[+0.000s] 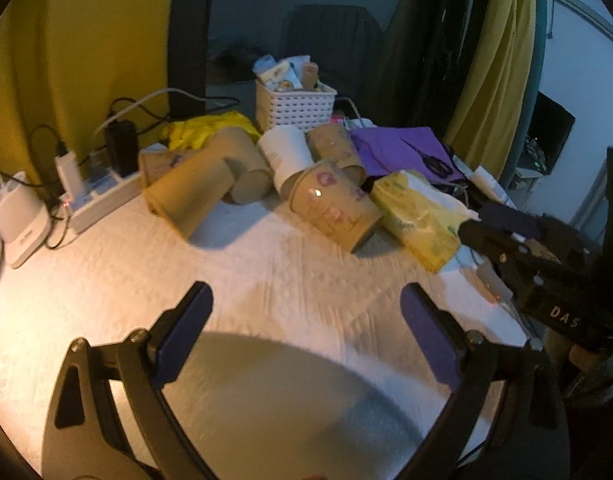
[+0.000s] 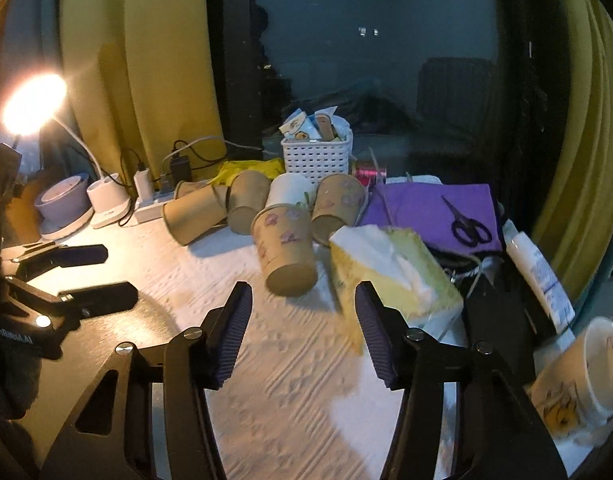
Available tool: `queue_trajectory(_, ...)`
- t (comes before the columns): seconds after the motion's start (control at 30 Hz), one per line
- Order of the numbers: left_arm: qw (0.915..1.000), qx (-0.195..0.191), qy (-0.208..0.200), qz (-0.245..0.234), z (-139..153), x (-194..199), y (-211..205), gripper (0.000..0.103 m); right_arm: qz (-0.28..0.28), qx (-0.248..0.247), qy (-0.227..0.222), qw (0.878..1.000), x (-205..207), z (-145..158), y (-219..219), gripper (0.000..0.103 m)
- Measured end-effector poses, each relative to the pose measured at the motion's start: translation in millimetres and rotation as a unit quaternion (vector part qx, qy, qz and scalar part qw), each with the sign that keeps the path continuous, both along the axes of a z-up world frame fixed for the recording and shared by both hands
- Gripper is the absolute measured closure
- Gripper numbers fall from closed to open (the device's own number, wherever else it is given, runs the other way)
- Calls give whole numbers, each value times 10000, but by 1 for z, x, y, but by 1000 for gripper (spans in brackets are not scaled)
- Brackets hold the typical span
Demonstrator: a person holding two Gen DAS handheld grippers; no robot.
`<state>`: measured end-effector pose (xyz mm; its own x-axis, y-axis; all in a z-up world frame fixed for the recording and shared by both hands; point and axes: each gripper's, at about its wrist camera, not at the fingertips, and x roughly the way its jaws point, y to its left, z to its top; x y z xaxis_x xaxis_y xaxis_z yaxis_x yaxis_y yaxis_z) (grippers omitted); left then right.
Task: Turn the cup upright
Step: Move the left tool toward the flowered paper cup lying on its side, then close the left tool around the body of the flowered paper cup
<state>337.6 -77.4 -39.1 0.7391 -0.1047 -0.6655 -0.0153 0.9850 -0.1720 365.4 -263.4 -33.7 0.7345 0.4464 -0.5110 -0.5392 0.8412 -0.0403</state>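
Several brown paper cups lie on their sides in a pile on the white table. The nearest one, with purple drawings (image 1: 338, 204) (image 2: 285, 248), lies with its base towards me. A plain brown cup (image 1: 186, 192) (image 2: 194, 214) lies at the left of the pile, and a white cup (image 1: 286, 152) (image 2: 288, 190) lies in the middle. My left gripper (image 1: 306, 304) (image 2: 96, 276) is open and empty, short of the pile. My right gripper (image 2: 302, 304) (image 1: 482, 216) is open and empty, just in front of the drawn cup.
A yellow tissue pack (image 1: 418, 216) (image 2: 390, 276) lies right of the drawn cup. A white basket (image 1: 294, 106) (image 2: 316, 158) stands behind the pile. A power strip with chargers (image 1: 94, 192) and a lit lamp (image 2: 34, 104) are at the left. Scissors (image 2: 468, 226) lie on purple paper. A mug (image 2: 586, 372) lies at the right.
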Motion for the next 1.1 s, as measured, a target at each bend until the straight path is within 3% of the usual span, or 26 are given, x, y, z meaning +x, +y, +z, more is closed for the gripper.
queue_trajectory(0.23, 9998, -199, 92, 28, -8, 47, -13, 7, -43, -37, -157, 9999, 37, 14, -1, 46)
queue_trajectory(0.47, 9993, -341, 141, 63, -15, 86, -21, 7, -131, -2, -6, 9999, 65, 12, -4, 46)
queue_trajectory(0.83, 9940, -916, 561, 212, -44, 131, -15, 8, -192, 51, 17, 9998, 84, 8, -8, 46)
queue_trajectory(1.0, 9913, -1096, 720, 44, -53, 144, -15, 8, -261, 60, 24, 9996, 86, 8, -12, 46)
queue_trajectory(1.1, 9871, -1352, 862, -19, -59, 148, -12, 26, -253, 11, 30, 9997, 85, 8, -10, 46)
